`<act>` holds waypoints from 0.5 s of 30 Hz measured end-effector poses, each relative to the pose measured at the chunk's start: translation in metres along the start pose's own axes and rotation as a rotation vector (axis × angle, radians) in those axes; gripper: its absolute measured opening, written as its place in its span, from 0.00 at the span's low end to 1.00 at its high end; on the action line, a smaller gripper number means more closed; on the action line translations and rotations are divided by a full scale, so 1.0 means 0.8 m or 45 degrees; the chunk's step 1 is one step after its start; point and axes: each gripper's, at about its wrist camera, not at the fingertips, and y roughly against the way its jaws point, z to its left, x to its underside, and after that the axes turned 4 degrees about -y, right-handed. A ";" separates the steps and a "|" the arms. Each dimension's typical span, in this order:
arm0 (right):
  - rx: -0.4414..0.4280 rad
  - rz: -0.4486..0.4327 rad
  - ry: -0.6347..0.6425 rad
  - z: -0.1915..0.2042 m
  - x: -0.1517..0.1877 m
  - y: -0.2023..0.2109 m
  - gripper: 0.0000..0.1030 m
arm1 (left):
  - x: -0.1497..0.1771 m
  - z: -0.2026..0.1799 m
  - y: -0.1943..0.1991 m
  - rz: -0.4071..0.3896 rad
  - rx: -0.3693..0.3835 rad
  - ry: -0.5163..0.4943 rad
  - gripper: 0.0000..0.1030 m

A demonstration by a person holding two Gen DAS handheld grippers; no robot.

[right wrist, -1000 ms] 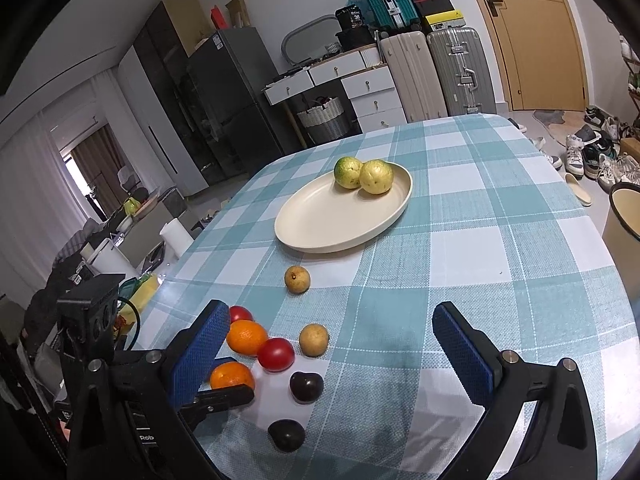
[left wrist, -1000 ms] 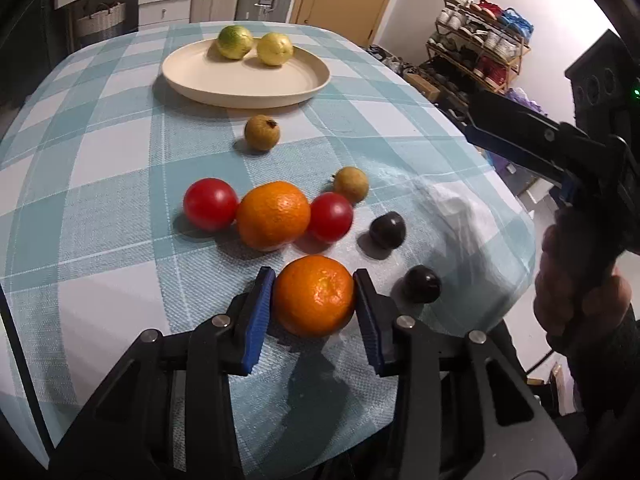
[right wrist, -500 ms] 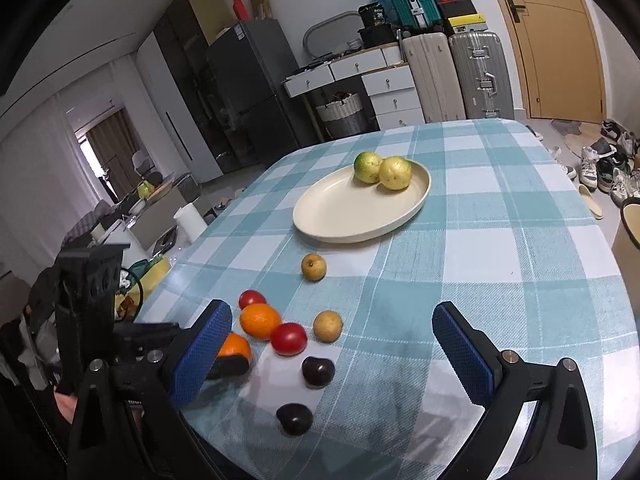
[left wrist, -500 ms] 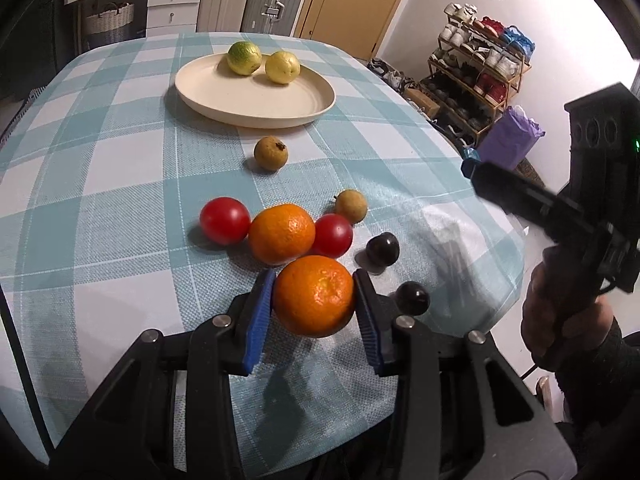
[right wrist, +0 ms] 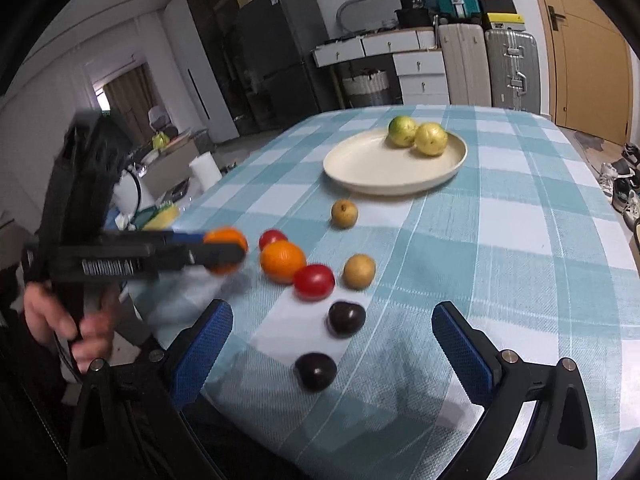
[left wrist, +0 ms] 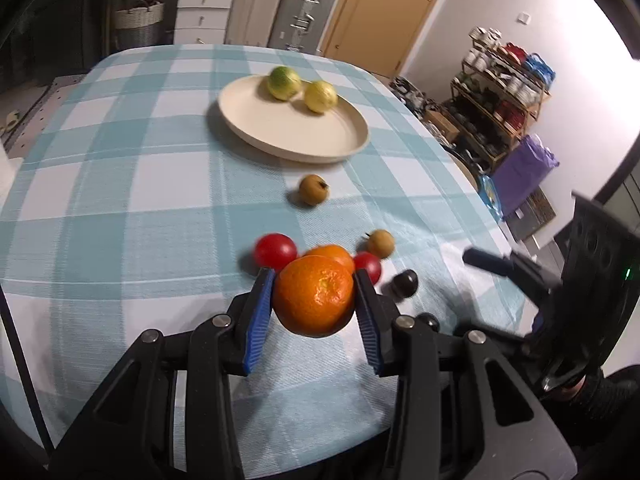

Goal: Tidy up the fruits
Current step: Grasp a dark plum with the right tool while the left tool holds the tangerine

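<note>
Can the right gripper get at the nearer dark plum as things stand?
Probably yes: the right gripper is open and empty, the dark plum lies between its fingers with bare cloth around it, and the left gripper holds its orange off to the side.

Left gripper (left wrist: pixel 314 306) jaws clamping orange (left wrist: pixel 314 296), cream plate (left wrist: pixel 344 148) beyond

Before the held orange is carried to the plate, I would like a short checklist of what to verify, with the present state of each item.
1. Left gripper shut on the held orange, pads on both sides: ok.
2. Held orange clear of the tablecloth: ok, its shadow lies below it.
3. Free room on the plate beside the two yellow-green fruits: ok.
4. Right gripper open and holding nothing: ok.
5. Grip firm enough for carrying: cannot tell.
</note>
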 end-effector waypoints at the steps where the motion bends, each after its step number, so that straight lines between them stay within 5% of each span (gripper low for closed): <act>1: -0.005 0.005 -0.003 0.000 0.003 0.000 0.99 | -0.001 0.004 0.002 -0.002 -0.005 0.012 0.35; 7: 0.005 0.050 0.028 0.002 0.023 -0.008 0.92 | -0.001 0.018 0.004 0.012 -0.024 0.053 0.36; 15: 0.017 0.069 0.080 0.011 0.035 -0.018 0.71 | -0.002 0.014 0.001 0.017 -0.020 0.056 0.36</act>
